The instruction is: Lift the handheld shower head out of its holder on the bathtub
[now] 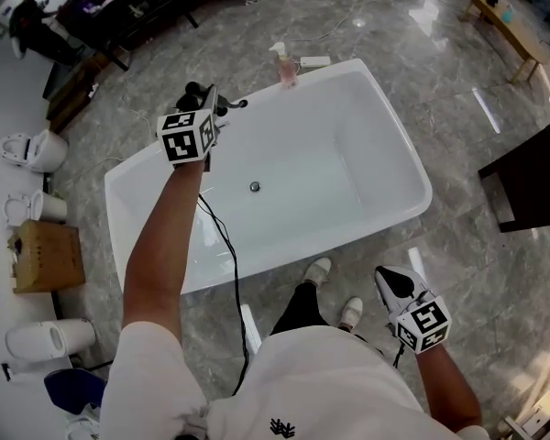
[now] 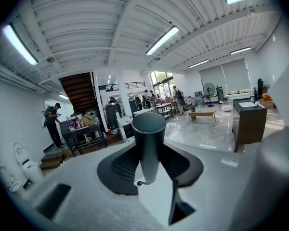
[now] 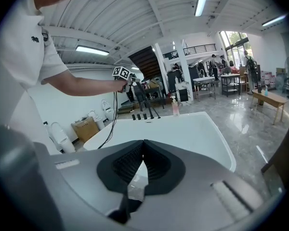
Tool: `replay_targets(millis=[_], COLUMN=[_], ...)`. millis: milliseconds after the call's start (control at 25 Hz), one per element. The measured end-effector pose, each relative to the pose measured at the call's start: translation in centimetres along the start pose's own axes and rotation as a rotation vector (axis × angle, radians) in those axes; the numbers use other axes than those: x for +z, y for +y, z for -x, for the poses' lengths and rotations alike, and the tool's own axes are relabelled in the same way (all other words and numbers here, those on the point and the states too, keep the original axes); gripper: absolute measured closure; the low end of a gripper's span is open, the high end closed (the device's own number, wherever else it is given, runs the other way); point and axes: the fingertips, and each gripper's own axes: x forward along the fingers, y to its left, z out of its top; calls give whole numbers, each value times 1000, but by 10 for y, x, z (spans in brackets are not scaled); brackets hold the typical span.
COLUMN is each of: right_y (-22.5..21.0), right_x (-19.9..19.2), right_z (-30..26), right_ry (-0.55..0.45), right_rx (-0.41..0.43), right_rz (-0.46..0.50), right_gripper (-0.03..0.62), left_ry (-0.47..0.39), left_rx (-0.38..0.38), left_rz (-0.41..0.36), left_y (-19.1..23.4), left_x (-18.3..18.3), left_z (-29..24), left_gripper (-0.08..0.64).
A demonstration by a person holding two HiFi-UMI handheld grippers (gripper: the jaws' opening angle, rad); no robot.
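The left gripper [image 2: 149, 170] fills the near half of the view with its grey body. Its two black ribbed pads [image 2: 121, 166] press from left and right on the dark grey, round-topped cylindrical shower head handle [image 2: 148, 141], which stands upright between them and tapers downward. Beyond lies a large hall under a white ribbed ceiling with long strip lights [image 2: 162, 40]. At far left a person in dark clothes [image 2: 52, 124] stands beside a dark cluttered table [image 2: 82, 131], under a dark brown staircase [image 2: 77, 93]. White toilets [image 2: 26, 162] line the left wall. At far right a low wooden table [image 2: 202, 113] stands on the glossy marble floor [image 2: 202, 134], with a dark cabinet [image 2: 249, 121] nearer on the right.
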Motion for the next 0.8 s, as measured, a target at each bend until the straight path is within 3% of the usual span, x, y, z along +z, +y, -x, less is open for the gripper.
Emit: replay_targets(millis=[800], right_y=[28], right_x=[-23], right_z=[37], right_ry=[2], right_rx=[85], right_rz=[48], right_gripper=[578], left_ry=[-89], left_rx=[-3], left_rz=[-28], left_y=[-44], left_x=[44], left_z=[141], left_gripper=[422])
